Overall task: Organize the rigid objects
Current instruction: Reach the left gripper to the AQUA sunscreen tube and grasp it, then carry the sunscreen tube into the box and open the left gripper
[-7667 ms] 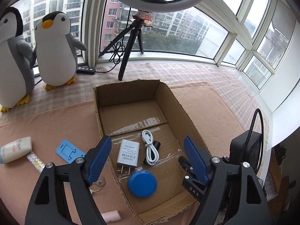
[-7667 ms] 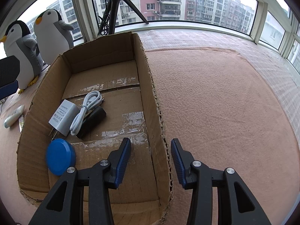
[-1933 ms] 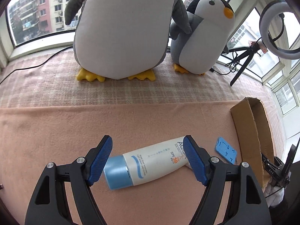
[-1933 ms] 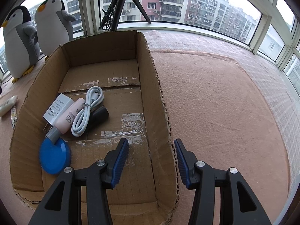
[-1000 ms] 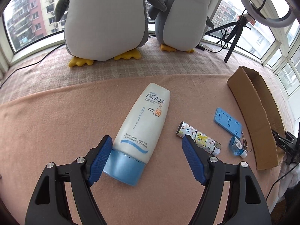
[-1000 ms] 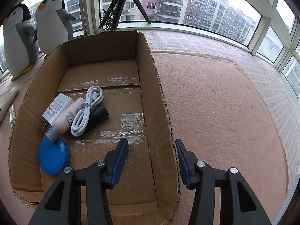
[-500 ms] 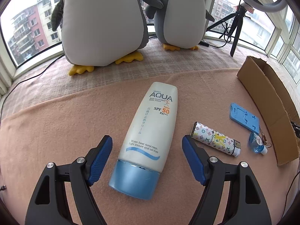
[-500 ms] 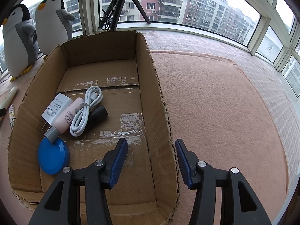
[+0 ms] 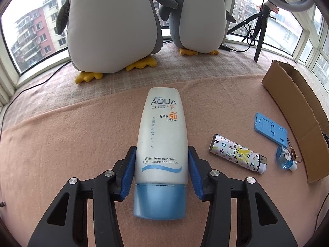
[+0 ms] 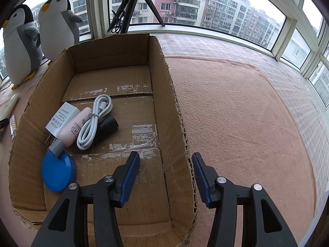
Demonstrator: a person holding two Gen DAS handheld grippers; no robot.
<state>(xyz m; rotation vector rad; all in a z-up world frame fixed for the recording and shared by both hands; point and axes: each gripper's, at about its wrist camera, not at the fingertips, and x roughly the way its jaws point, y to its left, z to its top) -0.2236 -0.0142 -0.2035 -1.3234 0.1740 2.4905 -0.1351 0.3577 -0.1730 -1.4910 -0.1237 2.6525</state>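
- left gripper (image 9: 161, 170) fingers are closing on the sunscreen tube (image 9: 162, 144) just above its cap; likely light, squeezable, slick plastic.
- right gripper (image 10: 165, 175) is hanging spread apart, holding nothing, straddling the cardboard box (image 10: 176, 111) wall.

Lighter (image 9: 238, 156) right of sunscreen tube (image 9: 162, 144)

Sunscreen tube (image 9: 162, 135) white, pale blue cap, blue wave, orange "50". Lighter (image 9: 236, 156) white with multicoloured monogram print. Phone stand (image 9: 270, 128) sky blue. Small sanitizer bottle (image 9: 285, 159) clear blue. Blanket (image 9: 61, 133) salmon pink. Plush penguins (image 9: 115, 24) grey and white, yellow feet. Cardboard box (image 10: 164, 94) brown; inside, round lid (image 10: 58, 174) blue, charging cable (image 10: 93, 124) white, small tube (image 10: 75, 126) pink with grey cap
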